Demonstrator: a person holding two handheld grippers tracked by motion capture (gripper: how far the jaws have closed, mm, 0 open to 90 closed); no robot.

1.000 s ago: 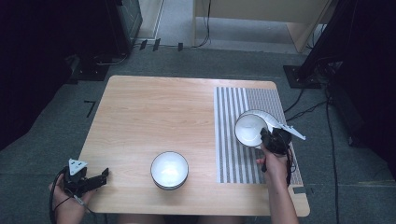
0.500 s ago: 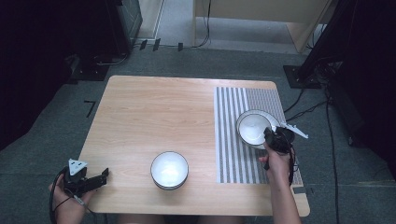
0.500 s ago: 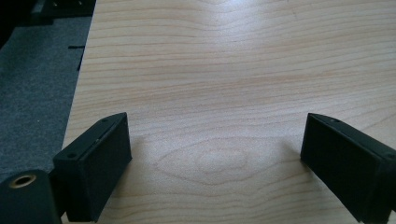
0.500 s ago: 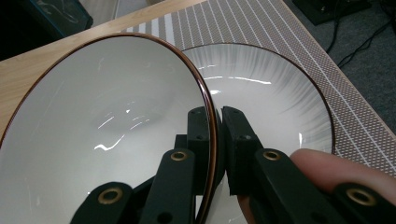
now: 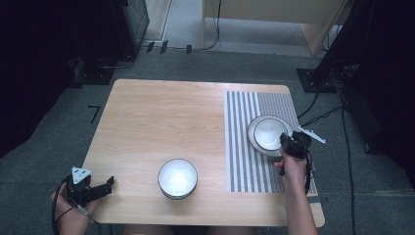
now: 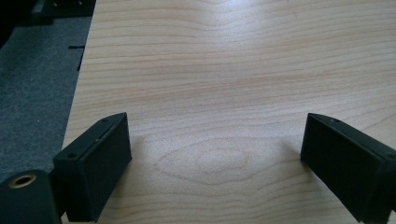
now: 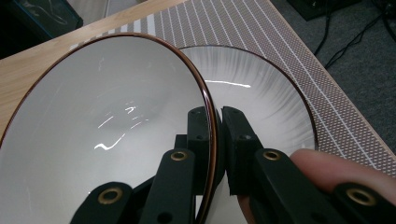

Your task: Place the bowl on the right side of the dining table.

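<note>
Altogether three white, dark-rimmed bowls are on view, with one striped mat point(image 5: 244, 147) as landmark, laid on the right part of the table point(image 5: 161, 127). One lone bowl point(image 5: 177, 178) stands left of the mat, near the table's front edge. A lower bowl point(image 7: 275, 102) sits on the mat; the held bowl point(image 7: 102, 121) tilts partly inside it. The right hand-held gripper point(image 7: 217, 122) is clamped on the held bowl's rim, one jaw inside, one outside. The left hand-held gripper point(image 6: 215, 154), jaws wide apart and empty, rests over the table's front left corner, far from the mat. Compared with a second earlier, the held bowl has sunk closer onto the lower bowl; the left hand-held gripper is unchanged.
</note>
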